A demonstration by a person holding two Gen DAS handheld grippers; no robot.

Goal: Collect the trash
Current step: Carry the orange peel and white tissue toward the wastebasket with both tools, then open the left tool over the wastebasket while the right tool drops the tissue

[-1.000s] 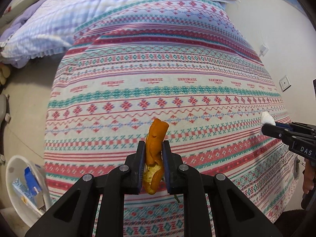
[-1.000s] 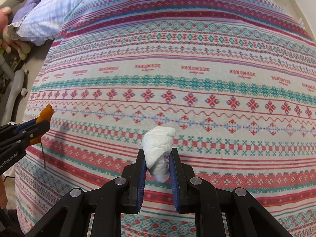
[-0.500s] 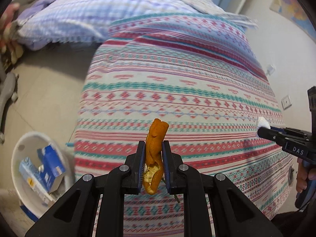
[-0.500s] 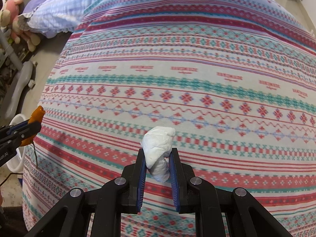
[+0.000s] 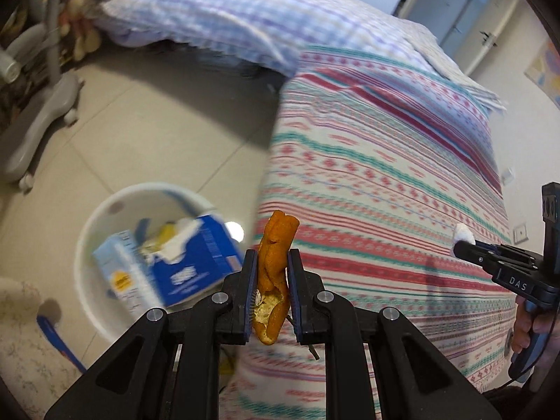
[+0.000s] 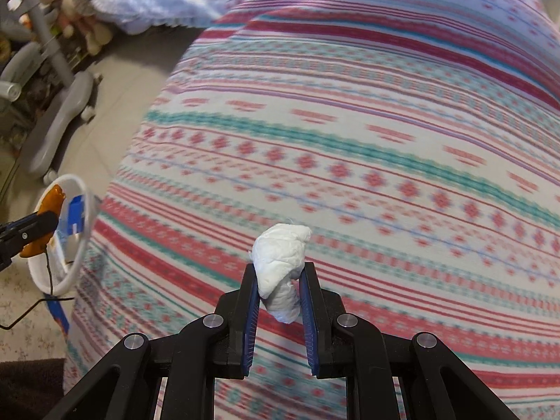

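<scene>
Beside the striped bedspread [image 5: 385,182] we clamp an orange peel [image 5: 274,273] in our left gripper [image 5: 272,280], near the white bin [image 5: 105,217] on the floor; over the bedspread, our right gripper [image 6: 280,290] pinches a crumpled tissue [image 6: 280,262].

Left gripper [image 5: 272,292] clamped on an orange peel [image 5: 274,273], upright between the jaws. Near left on the floor, a white bin [image 5: 87,245] holding a blue carton [image 5: 196,262]. Striped bed cover [image 5: 385,175] to the right. Far right, right gripper [image 5: 463,245] pinching a white tissue wad [image 5: 462,233].
</scene>
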